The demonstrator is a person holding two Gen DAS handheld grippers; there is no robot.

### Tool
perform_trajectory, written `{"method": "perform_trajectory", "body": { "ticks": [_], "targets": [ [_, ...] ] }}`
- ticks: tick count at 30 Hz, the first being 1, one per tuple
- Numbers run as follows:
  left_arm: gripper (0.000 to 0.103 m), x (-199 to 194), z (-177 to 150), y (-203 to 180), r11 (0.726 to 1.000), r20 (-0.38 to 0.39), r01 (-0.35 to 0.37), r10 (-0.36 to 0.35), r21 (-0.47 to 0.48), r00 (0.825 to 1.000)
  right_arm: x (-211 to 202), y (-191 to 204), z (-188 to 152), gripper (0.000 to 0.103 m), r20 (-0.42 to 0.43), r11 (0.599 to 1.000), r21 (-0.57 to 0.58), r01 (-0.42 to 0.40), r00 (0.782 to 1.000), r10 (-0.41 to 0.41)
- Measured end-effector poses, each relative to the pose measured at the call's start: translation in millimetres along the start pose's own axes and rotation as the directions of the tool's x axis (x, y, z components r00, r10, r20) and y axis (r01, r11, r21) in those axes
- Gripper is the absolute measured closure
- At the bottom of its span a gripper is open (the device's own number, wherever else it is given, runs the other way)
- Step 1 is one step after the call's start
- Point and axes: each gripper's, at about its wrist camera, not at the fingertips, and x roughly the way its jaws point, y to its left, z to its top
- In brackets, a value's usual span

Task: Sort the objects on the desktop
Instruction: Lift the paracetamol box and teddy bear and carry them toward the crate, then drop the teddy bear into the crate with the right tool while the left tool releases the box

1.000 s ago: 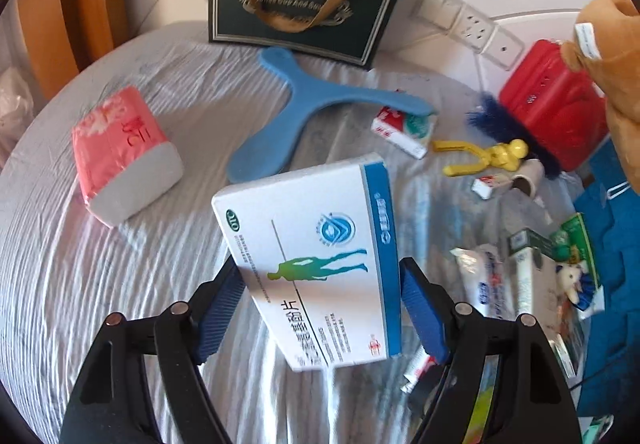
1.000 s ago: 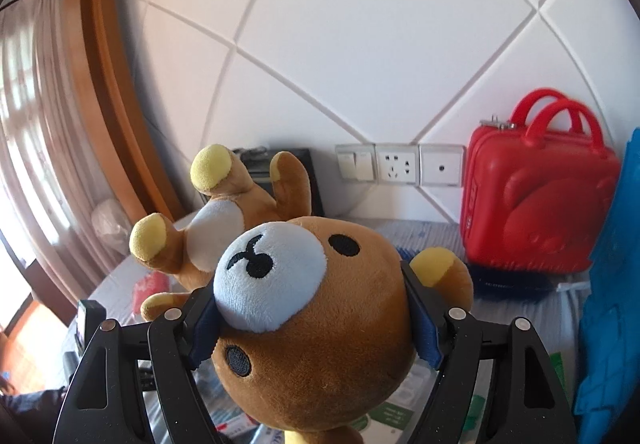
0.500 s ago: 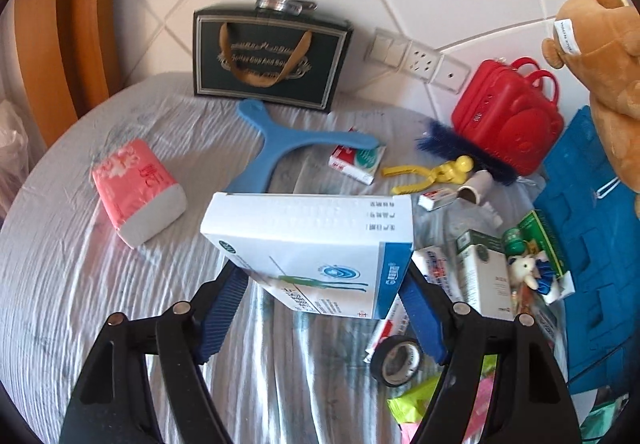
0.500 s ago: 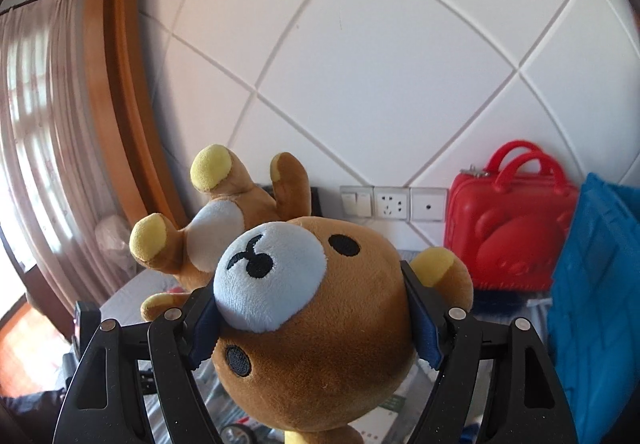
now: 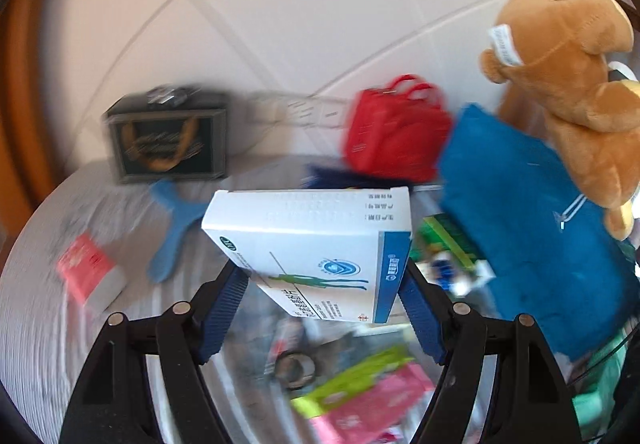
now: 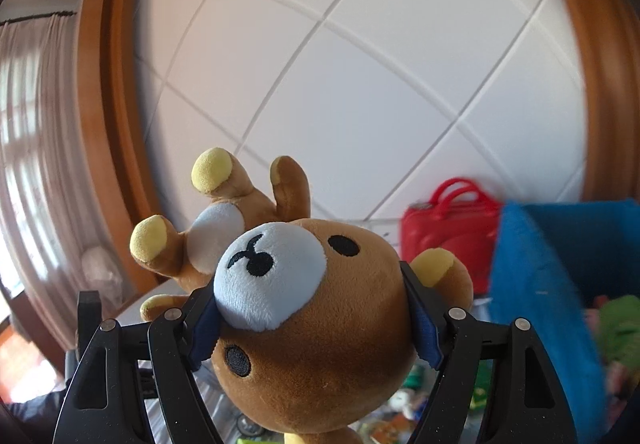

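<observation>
**A:** What have you got in your left gripper (image 5: 322,304) just now?

**B:** You have its jaws clamped on a white and blue box (image 5: 316,248), one blue pad on each short side. The box sits tilted, printed face toward the camera, and it is held in the air above the bench (image 5: 44,324), which is covered in a wrinkled grey cloth.

**A:** And your right gripper (image 6: 310,320)?

**B:** Your jaws there are gripping a brown teddy bear (image 6: 316,328) by the head, a pad pressed into each side. The bear's face points up at the camera and its body and yellow-soled paws stick out past the fingertips toward the white tiled wall (image 6: 360,84). In the left wrist view you can see the same bear (image 5: 576,84) hanging high at the right, above a blue fabric bin (image 5: 532,236).

**A:** What lies under the box?

**B:** Much is blurred. You can make out a red case (image 5: 394,132) with handles against the wall, a dark gift bag (image 5: 168,136) with a brown handle to its left, a blue three-armed toy (image 5: 174,224) in front of the bag, and a pink pack of tissues (image 5: 86,276) near the left edge. Close below the jaws there is a roll of dark tape (image 5: 296,366) and green and pink packets (image 5: 368,396).

**A:** Is the bin near the red case?

**B:** Just beside it, to its right in both views.
</observation>
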Motion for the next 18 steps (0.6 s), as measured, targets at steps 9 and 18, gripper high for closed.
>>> {"method": "perform_trajectory", "body": {
  "ticks": [9,18],
  "targets": [
    [0.028,-19,50,-165,0.947,0.041,0.235,-0.249,0.219,0.968,-143,-49,19,0.026,0.14,0.974,0.037,0.223,0.964,-0.226],
    [0.028,-7,89,-355,0.856,0.01,0.408,-0.433,0.318,0.901,-248,-162,13,0.026,0.137,0.91,0.133,0.393,0.902,-0.41]
  ]
}}
